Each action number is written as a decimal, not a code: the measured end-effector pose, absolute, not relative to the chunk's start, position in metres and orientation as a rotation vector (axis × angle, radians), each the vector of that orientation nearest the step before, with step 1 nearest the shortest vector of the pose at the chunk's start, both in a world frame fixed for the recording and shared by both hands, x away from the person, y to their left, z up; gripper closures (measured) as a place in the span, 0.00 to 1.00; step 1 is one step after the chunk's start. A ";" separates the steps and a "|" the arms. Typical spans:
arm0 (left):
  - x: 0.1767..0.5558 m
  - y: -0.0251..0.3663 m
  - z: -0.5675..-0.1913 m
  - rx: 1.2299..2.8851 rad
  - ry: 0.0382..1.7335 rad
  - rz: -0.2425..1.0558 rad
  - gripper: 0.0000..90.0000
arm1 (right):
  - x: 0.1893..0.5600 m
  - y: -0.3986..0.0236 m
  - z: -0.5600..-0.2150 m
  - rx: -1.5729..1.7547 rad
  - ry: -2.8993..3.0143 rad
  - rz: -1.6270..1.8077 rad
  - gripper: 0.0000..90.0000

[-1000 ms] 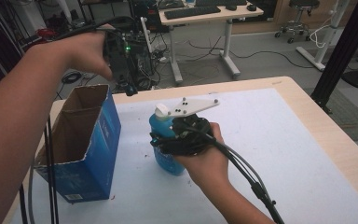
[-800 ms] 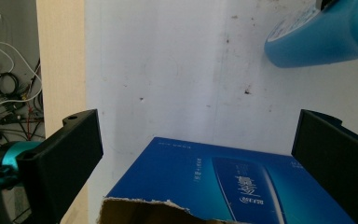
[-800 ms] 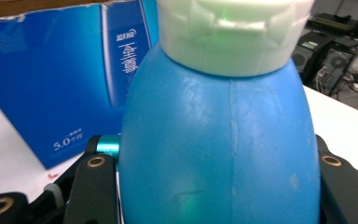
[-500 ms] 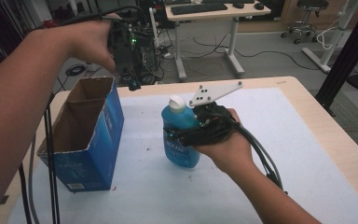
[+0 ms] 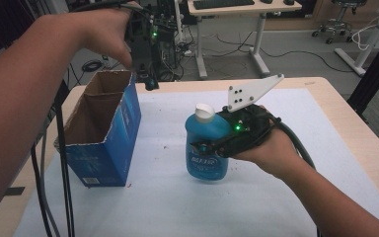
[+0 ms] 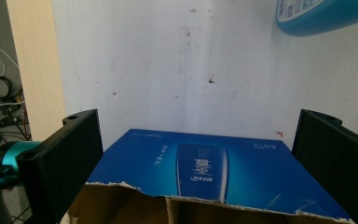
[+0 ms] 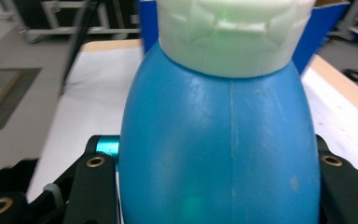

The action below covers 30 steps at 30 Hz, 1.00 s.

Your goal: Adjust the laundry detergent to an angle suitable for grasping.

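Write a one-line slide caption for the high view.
Right gripper holds a blue bottle upright above the white table, beside an open blue box.

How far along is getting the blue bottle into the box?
Done: the right gripper has its jaws shut on the blue bottle, upright beside the box. In hand: the left gripper hovers open over the box's open top. Left: putting the bottle inside.
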State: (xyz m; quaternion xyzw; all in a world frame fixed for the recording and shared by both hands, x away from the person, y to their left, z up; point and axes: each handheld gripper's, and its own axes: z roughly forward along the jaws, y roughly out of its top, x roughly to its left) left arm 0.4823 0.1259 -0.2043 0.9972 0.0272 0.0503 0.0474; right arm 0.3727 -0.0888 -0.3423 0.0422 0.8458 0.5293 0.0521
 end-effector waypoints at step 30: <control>0.497 0.111 -0.221 3.071 0.075 0.109 0.02 | 0.367 -0.099 -0.370 -0.212 2.705 1.642 0.49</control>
